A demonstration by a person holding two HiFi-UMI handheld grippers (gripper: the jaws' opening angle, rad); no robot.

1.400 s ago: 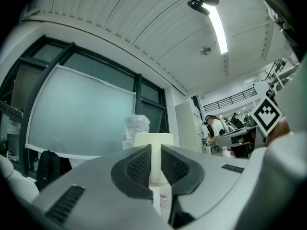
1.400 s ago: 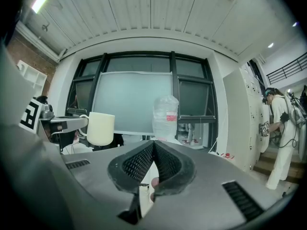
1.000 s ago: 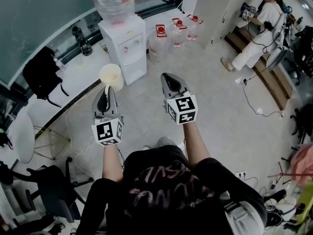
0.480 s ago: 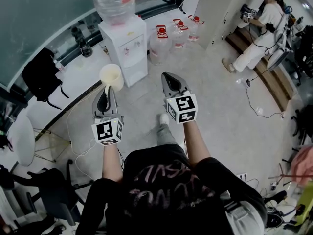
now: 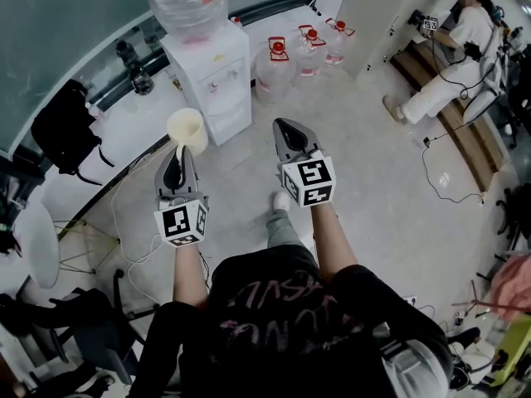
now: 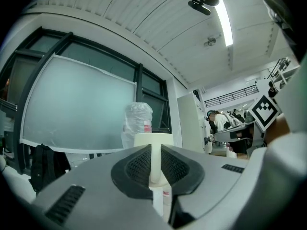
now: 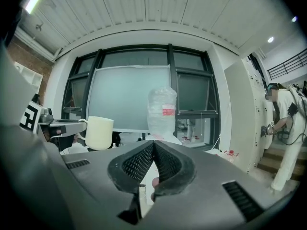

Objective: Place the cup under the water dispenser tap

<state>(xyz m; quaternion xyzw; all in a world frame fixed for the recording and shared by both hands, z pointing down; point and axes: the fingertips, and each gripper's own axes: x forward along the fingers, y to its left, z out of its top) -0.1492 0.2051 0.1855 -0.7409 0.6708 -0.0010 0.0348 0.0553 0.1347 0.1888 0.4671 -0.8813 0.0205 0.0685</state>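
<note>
A cream cup (image 5: 187,129) hangs in front of my left gripper (image 5: 180,150), which is shut on the cup's handle (image 6: 155,159). In the left gripper view the cup (image 6: 153,140) stands upright just past the pads. The white water dispenser (image 5: 211,81), with a clear bottle (image 5: 182,2) on top, stands ahead and a little right of the cup, some way off. My right gripper (image 5: 283,128) is level beside the left one, shut with nothing between its tips (image 7: 154,145). The right gripper view shows the cup (image 7: 99,132) at left and the dispenser's bottle (image 7: 162,110) straight ahead.
Three spare water bottles (image 5: 274,63) with red caps stand on the floor right of the dispenser. A black backpack (image 5: 66,127) rests on the white ledge at left. A person (image 5: 452,56) stands by steps at the back right. Cables trail on the floor (image 5: 431,168).
Both grippers and the cup have moved forward toward the dispenser. One of the person's feet has stepped forward below the right gripper. The grip on the handle is unchanged.
</note>
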